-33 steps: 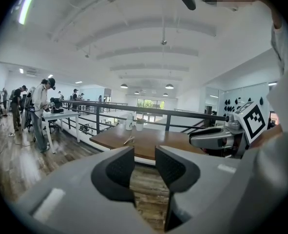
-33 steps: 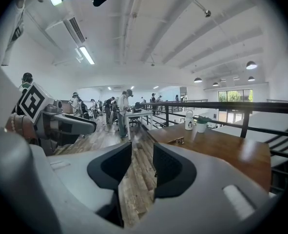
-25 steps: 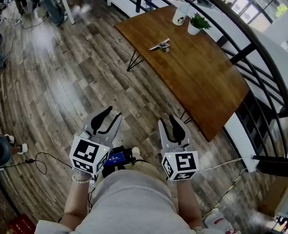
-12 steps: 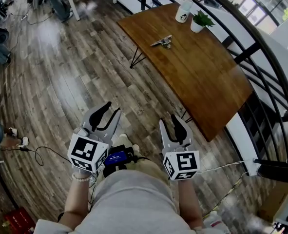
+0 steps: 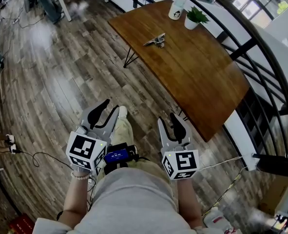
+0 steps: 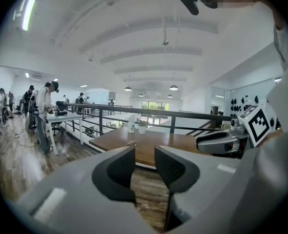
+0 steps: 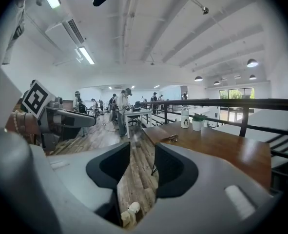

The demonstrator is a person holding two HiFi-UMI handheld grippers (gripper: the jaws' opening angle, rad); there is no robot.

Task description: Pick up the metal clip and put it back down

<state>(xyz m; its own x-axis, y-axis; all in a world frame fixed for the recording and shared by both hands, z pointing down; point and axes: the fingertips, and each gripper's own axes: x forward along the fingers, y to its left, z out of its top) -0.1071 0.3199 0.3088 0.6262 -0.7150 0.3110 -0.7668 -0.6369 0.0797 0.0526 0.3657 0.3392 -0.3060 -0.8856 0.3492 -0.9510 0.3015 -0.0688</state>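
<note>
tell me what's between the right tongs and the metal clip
In the head view there is only plank floor, then bare table up to the metal clip. The right tongs, whose jaws have just been opening, hold nothing.

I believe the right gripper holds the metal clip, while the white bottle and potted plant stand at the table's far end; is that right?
No: the head view shows the metal clip lying on the table; the right gripper, whose jaws have just been opening, holds nothing. The white bottle and potted plant stand as you say.
</note>
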